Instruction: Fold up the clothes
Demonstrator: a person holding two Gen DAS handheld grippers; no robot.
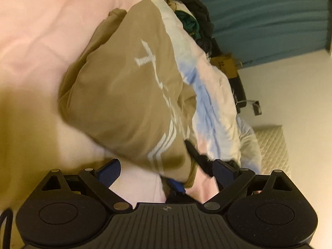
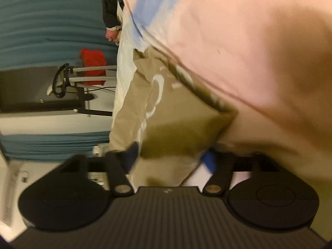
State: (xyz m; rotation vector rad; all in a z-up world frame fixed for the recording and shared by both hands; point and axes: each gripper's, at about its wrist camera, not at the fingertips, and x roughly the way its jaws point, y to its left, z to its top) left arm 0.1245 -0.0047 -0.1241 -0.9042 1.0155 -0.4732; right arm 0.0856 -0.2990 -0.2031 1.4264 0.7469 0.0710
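Your left gripper (image 1: 167,173) gapes wide, empty, over pink bedding (image 1: 41,31). Your right gripper (image 2: 172,158) straddles the tan garment (image 2: 176,128); grip unclear.

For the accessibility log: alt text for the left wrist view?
The left tool hangs open over a pink bedsheet, facing a tan garment with white print. The other tool grips its hem. Dark clothes are piled beyond.

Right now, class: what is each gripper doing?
Left gripper: open, holding nothing.
Right gripper: jaws apart around the tan garment; a firm grip cannot be told.
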